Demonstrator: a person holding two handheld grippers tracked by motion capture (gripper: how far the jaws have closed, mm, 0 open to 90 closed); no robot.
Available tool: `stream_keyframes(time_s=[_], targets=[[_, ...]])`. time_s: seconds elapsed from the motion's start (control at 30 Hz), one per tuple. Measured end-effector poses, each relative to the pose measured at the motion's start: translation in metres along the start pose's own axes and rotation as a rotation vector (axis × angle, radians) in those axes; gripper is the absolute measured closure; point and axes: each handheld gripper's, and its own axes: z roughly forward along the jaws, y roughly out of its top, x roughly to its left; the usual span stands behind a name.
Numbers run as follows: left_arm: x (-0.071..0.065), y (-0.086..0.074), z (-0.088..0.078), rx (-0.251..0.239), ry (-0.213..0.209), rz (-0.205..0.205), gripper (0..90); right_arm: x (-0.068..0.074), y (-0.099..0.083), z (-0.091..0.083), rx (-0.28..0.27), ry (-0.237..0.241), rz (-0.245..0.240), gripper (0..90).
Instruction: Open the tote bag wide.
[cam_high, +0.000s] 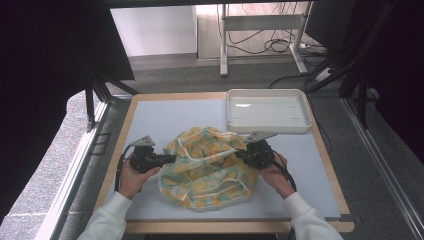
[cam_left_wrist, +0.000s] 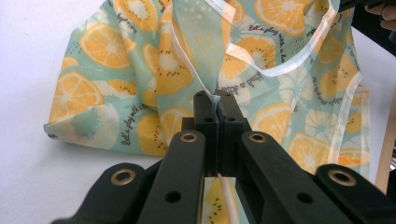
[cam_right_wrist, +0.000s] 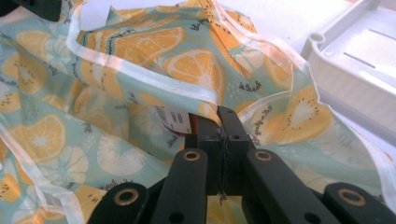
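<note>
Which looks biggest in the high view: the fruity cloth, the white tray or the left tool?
1. Fruity cloth, crumpled, and white tray: too alike to rank, and the tray lies farther from the camera.
2. Left tool: clearly smallest.

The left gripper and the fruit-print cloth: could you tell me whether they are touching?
Touching. In the left gripper view, the left gripper has its jaws closed together on a white-trimmed edge of the cloth, pinching the fabric between them.
</note>
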Motion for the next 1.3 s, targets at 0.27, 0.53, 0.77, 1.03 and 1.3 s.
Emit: stream_keyframes(time_s=[0.27, 0.53, 0.77, 1.03, 1.3], targets=[[0.000, 0.003, -0.002, -0.022, 0.020, -0.002, 90.0, 0.000, 0.009, -0.001, -0.026, -0.013, -0.006, 88.4], [0.003, 0.007, -0.002, -0.035, 0.042, -0.006, 90.0, -0.002, 0.018, 0.003, -0.053, -0.015, 0.004, 88.4], [0.006, 0.013, 0.001, -0.053, 0.080, -0.022, 90.0, -0.007, 0.029, 0.010, -0.084, -0.033, 0.022, 88.3], [0.007, 0.017, 0.003, -0.068, 0.095, -0.028, 90.0, -0.017, 0.032, 0.020, -0.097, -0.044, 0.065, 88.3], [0.009, 0.024, 0.013, -0.064, 0.131, -0.026, 90.0, -0.025, 0.041, 0.029, -0.119, -0.065, 0.098, 88.3]])
